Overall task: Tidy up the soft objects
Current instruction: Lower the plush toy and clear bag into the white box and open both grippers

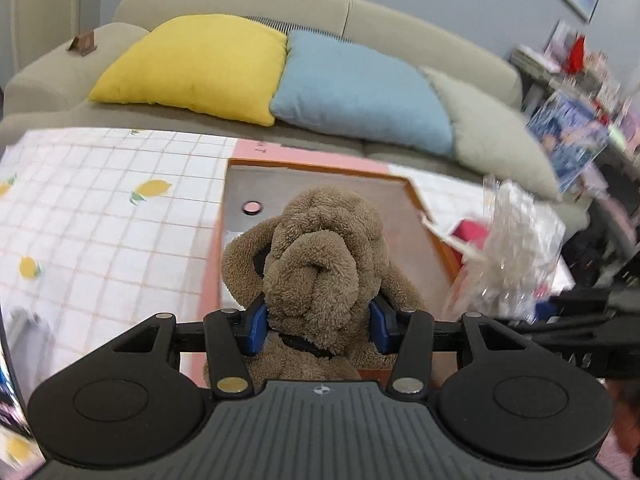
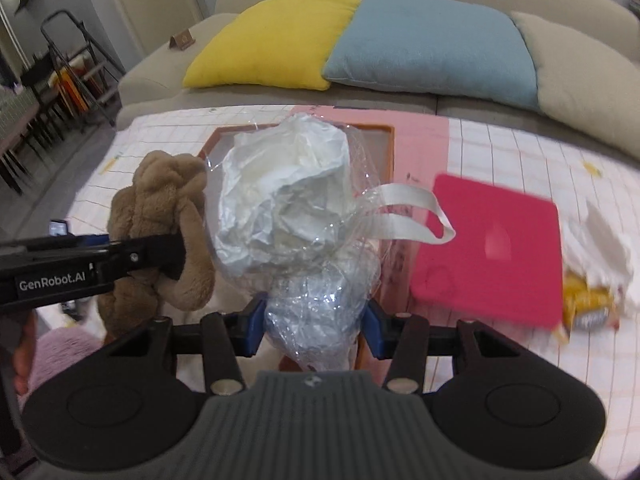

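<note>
The left gripper (image 1: 318,320) has its jaws clamped on a brown plush toy (image 1: 320,264), the right gripper (image 2: 314,320) on a crinkled plastic bag (image 2: 288,200), both above an orange box (image 1: 424,216) on the lemon-print desk (image 1: 100,208); far behind, a sofa (image 1: 240,0) with yellow cushion (image 1: 200,64).

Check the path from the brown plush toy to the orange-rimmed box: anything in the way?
Nothing visible blocks it. The left gripper holds the brown plush toy above the near edge of the orange-rimmed box, whose grey floor looks mostly bare. The plastic-wrapped bundle, in the right gripper, hangs just beside the toy.
</note>
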A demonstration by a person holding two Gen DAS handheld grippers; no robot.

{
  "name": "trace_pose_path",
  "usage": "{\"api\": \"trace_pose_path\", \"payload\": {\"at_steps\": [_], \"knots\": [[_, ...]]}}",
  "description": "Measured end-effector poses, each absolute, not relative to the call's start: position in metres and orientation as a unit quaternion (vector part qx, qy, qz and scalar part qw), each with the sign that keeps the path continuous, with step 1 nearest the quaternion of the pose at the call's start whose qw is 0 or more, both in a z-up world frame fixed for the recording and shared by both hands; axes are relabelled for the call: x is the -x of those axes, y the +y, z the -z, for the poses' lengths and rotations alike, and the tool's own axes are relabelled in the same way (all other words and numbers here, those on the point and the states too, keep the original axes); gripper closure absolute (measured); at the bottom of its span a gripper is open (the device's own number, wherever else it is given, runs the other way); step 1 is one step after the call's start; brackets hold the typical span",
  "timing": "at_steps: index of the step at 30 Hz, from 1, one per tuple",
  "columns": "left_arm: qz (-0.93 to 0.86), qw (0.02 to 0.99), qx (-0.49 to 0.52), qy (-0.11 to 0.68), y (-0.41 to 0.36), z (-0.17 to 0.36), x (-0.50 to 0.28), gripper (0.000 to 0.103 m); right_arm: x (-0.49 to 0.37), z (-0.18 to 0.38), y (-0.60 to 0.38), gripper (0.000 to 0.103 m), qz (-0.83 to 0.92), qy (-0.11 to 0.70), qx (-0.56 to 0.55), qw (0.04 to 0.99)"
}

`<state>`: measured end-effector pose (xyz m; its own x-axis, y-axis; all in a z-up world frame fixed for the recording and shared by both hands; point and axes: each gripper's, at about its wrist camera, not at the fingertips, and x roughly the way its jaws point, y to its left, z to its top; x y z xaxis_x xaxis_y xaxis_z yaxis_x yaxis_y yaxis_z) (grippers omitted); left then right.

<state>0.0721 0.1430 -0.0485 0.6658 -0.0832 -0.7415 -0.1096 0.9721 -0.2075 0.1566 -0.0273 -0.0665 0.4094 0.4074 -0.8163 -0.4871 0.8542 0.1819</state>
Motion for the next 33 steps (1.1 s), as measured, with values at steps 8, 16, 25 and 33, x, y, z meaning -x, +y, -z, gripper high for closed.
{"api": "trace_pose_path", "payload": {"at_steps": [8,16,25,33], "knots": [[-0.011,0.908,0.043,0.416,0.128,0.068,-0.105,0.047,-0.188,0.087,0.013,0.055,-0.266,0.48,0.118,0.827],[-0.033,0.906,-0.073,0.417,0.108,0.08,-0.133,0.047,-0.194,0.109,0.043,0.054,-0.27,0.465,0.221,0.814],[-0.055,0.89,-0.101,0.442,0.108,0.098,-0.158,0.044,-0.206,0.124,0.051,0.05,-0.264,0.461,0.26,0.806],[-0.052,0.893,-0.062,0.444,0.12,0.096,-0.161,0.03,-0.205,0.118,0.045,0.044,-0.277,0.454,0.249,0.809]]}}
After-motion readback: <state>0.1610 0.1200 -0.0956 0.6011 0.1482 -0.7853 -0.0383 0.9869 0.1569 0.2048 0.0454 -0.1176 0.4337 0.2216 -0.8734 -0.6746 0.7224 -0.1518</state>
